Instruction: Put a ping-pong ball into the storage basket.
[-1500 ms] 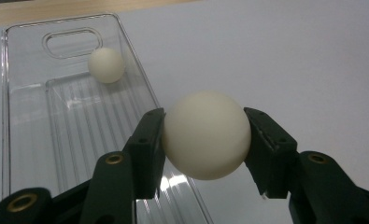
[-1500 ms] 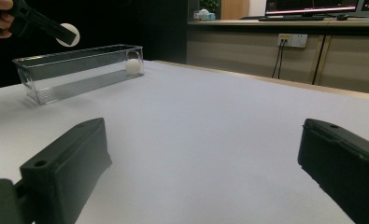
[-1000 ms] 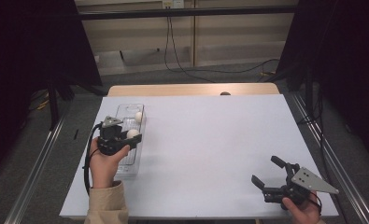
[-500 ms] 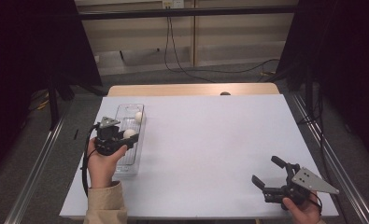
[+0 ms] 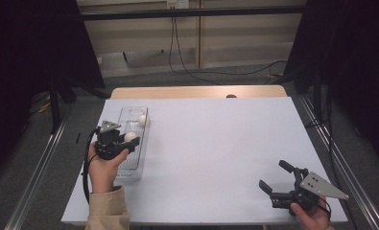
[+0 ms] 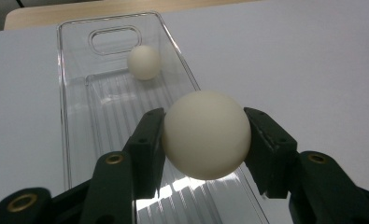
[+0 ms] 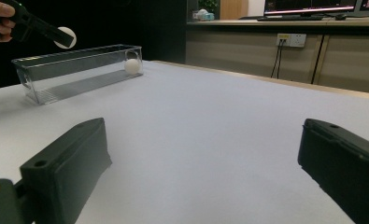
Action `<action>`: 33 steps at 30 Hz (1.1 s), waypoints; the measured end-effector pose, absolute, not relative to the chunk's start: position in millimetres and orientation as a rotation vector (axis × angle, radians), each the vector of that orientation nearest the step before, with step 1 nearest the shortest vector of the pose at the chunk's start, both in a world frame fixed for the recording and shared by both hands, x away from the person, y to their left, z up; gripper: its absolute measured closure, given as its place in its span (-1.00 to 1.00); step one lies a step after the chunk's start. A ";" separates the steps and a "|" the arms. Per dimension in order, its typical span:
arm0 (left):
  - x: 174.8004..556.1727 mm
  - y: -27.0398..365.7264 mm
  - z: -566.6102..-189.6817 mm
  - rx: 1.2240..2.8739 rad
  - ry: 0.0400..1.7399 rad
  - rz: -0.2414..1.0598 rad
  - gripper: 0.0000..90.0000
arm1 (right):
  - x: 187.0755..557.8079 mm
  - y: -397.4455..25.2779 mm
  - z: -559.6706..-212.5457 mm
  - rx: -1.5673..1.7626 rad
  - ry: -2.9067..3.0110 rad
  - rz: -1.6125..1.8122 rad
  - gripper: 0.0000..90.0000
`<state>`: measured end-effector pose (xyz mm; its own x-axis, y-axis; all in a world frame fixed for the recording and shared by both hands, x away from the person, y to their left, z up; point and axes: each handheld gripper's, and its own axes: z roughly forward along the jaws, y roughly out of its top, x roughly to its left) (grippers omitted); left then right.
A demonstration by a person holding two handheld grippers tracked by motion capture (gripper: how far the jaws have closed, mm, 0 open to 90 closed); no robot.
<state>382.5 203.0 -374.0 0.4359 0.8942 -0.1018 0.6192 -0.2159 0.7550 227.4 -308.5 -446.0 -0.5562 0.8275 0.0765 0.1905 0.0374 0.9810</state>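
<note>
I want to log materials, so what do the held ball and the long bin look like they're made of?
The ball looks like matte cream plastic, perhaps a ping-pong ball: smooth and seamless. The bin looks like clear hard plastic, with glossy walls and a ribbed floor showing the table through.

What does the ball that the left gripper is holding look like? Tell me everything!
The ball is round, smooth and creamy white, with a matte look like plastic and no marks that show. The left gripper pinches it between its two black fingers, one on each side. It is held in the air above the clear box, touching nothing else. Another ball just like it lies at the far end inside that box.
</note>
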 end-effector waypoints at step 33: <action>385.1 211.8 -385.5 1.943 1.331 0.487 0.14 | 226.5 -308.9 -445.7 1.028 1.788 1.554 -0.97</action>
